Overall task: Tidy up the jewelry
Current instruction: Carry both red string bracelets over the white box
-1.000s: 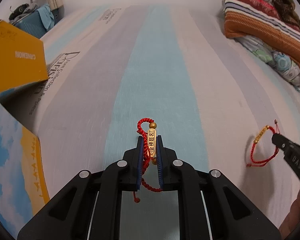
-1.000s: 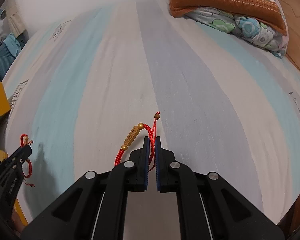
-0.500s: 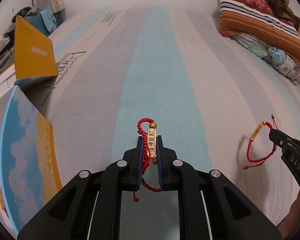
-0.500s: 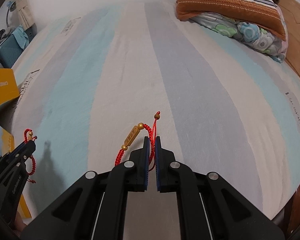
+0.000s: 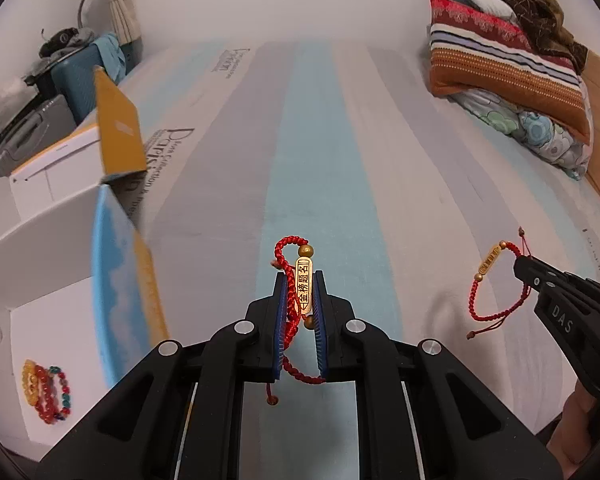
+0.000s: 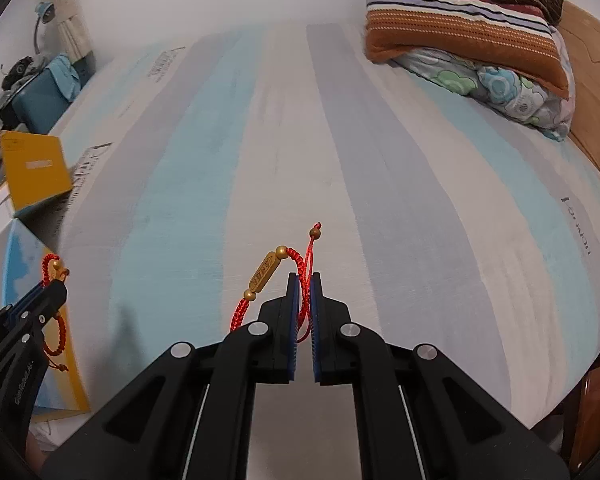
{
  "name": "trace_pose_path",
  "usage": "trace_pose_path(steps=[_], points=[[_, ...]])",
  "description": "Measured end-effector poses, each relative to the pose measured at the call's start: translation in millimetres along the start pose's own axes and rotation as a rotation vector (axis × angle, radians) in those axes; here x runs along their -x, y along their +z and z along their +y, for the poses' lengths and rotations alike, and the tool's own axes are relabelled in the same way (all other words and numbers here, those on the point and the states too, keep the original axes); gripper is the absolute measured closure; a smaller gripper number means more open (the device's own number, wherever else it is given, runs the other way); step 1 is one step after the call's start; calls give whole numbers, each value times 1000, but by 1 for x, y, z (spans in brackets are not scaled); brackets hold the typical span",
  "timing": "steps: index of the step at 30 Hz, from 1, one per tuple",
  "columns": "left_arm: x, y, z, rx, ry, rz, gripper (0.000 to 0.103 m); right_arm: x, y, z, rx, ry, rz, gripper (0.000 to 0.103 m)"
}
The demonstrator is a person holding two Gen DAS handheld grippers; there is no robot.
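My left gripper is shut on a red cord bracelet with a gold inscribed bar, held above the striped mattress. Its cord loops out ahead of the pads and hangs behind them. My right gripper is shut on the red cord of a second bracelet, whose gold bar sticks out to the left of the tips. In the left wrist view the right gripper enters from the right with its bracelet dangling. In the right wrist view the left gripper shows at the lower left edge.
An open white box with blue-and-yellow flaps stands at the mattress's left edge; beaded bracelets lie on its floor. Folded blankets and a pillow are stacked at the far right. A teal suitcase and clutter sit beyond the box.
Both grippers have risen from the mattress with their bracelets still gripped. The view has widened; the box interior and its beaded bracelets have come into sight at the left.
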State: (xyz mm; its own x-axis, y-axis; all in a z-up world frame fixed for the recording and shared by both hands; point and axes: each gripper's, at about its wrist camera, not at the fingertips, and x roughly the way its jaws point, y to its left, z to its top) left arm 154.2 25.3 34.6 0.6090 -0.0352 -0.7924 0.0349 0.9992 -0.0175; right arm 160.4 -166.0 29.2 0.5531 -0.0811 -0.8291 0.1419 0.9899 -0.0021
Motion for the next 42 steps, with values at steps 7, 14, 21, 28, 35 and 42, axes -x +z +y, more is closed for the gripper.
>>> trace_pose_path(steps=[7,14,21,28,35,42], points=[[36,0,15,15,15,-39,91,30,-1,22,20,24,-33,98],[68,-4,38,38,37,-74,91,61,0,50,46,62,-76,98],[99,-13,67,72,71,-113,91,92,-8,92,102,102,-120,98],[130,-24,106,119,119,-158,91,113,-25,137,174,138,-160,98],[145,-38,157,175,184,-173,91,129,-37,176,217,196,-206,99],[155,-55,207,238,236,-170,91,138,-54,224,282,256,-233,99]])
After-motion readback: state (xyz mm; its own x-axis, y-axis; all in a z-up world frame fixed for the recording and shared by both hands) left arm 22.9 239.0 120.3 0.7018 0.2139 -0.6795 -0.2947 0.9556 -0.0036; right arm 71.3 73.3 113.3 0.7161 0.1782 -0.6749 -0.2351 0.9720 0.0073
